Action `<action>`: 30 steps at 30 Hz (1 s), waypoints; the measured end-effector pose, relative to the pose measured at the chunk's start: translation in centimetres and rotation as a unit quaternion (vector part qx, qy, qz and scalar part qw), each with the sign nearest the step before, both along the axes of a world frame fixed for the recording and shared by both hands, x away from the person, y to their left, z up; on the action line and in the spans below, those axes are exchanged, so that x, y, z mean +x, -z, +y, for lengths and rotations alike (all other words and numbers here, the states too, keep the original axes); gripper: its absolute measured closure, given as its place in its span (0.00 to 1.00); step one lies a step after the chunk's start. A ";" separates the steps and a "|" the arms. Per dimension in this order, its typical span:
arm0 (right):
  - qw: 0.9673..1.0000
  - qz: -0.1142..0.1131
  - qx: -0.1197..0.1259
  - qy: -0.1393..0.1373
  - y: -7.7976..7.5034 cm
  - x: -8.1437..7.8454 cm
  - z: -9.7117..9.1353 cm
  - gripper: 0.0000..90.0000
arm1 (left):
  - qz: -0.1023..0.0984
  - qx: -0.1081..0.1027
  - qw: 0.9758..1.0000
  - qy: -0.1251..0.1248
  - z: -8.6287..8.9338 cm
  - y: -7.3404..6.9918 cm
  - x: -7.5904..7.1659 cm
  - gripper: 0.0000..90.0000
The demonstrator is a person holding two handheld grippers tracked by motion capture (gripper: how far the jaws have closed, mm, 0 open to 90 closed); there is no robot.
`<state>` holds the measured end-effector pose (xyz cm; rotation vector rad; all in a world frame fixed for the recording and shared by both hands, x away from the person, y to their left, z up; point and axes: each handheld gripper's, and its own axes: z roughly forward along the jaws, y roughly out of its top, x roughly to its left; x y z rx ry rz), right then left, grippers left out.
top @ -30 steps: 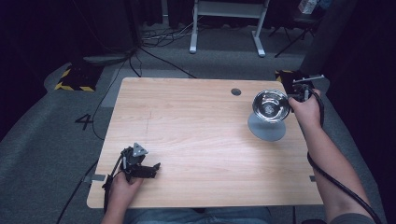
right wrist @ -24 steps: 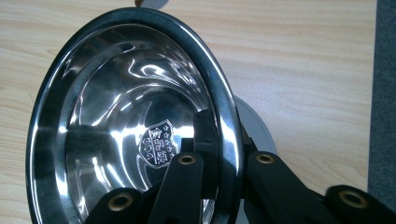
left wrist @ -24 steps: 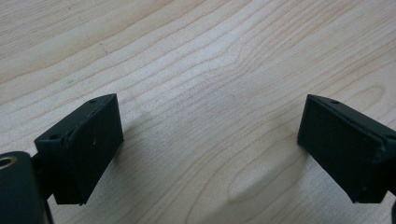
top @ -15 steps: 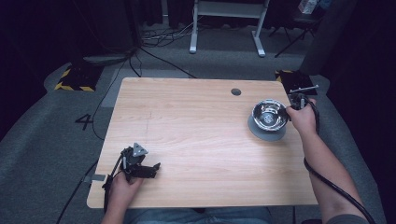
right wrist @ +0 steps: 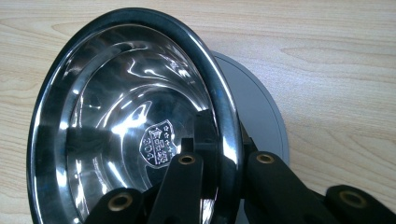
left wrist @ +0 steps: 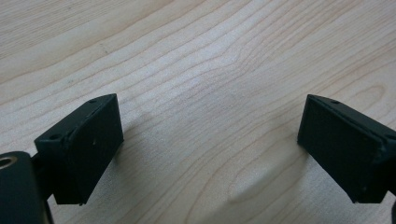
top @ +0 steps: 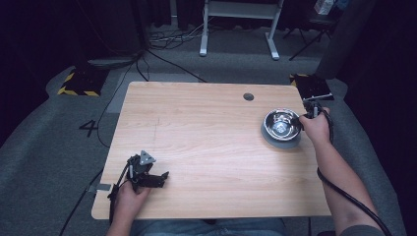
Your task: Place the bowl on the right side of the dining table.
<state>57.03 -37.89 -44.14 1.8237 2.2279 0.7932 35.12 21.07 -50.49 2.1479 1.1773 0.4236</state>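
My right tongs [right wrist: 219,163] pinch the rim of the shiny round steel bowl [top: 282,123] over the grey disc [top: 281,141] near the surface's right edge, so it may slip off-centre; left tongs [left wrist: 210,149] gape empty.

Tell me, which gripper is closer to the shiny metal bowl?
Right. The right gripper is clamped on the metal bowl's rim; the left gripper rests open at the table's opposite near corner.

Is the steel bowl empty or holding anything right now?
Empty. The bowl shows bare shiny metal and a stamped mark inside; the right gripper pinches its rim, one jaw inside.
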 end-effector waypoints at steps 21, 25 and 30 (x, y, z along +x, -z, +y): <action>1.000 0.007 -0.022 0.008 0.7 0.0 -0.5 0.82 | 0.000 0.000 1.000 0.000 0.0 0.0 0.0 0.08; 0.998 -0.021 -0.057 0.001 0.4 -0.1 -0.7 0.64 | 0.000 0.000 1.000 -0.001 0.0 0.0 0.0 0.08; 0.997 -0.058 -0.058 0.003 -0.7 -0.3 -0.5 0.55 | 0.000 0.000 1.000 -0.001 0.0 0.0 0.0 0.08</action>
